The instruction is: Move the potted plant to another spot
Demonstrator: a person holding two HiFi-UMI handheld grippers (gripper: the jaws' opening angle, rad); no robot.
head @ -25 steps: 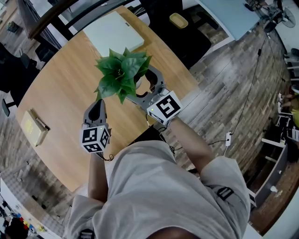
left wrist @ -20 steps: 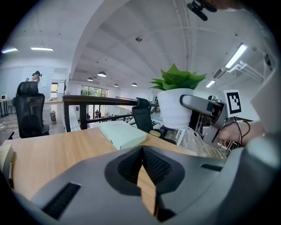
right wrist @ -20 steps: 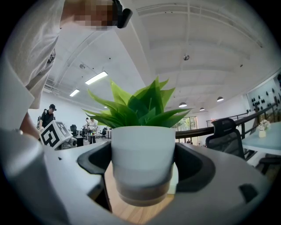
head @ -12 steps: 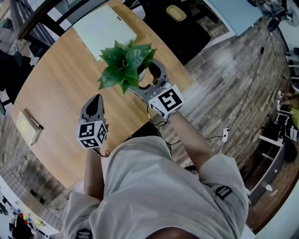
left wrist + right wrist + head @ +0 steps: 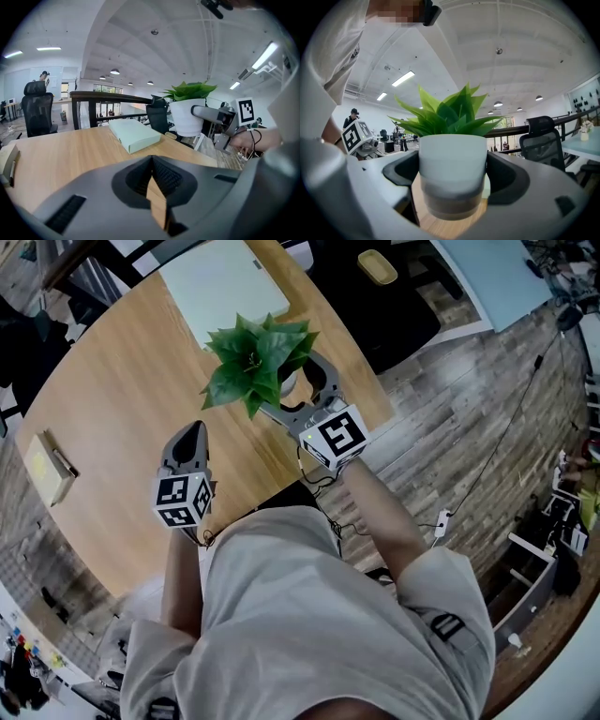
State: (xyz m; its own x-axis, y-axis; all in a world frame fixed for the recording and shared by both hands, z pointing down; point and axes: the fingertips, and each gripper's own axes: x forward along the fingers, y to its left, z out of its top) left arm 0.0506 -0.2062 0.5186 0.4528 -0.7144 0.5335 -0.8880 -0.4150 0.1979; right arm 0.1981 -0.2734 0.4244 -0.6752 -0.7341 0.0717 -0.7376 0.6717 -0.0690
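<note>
The potted plant [image 5: 255,362] has broad green leaves in a white pot [image 5: 452,168]. My right gripper [image 5: 298,381] is shut on the pot, one jaw on each side, and holds it upright near the round wooden table's [image 5: 122,409] right edge. The pot [image 5: 187,117] appears lifted off the tabletop in the left gripper view, with the right gripper [image 5: 211,115] beside it. My left gripper [image 5: 190,437] hovers over the table's near side, left of the plant, shut and holding nothing [image 5: 152,161].
A flat pale green box [image 5: 223,282] lies on the table's far side. A small tan block [image 5: 47,470] sits at the left edge. A yellow tray [image 5: 378,266] rests on a dark cabinet beyond the table. Wooden floor [image 5: 469,381] lies to the right.
The right gripper stays shut on the pot and has drifted slightly right and away with it. The left gripper has barely moved.
</note>
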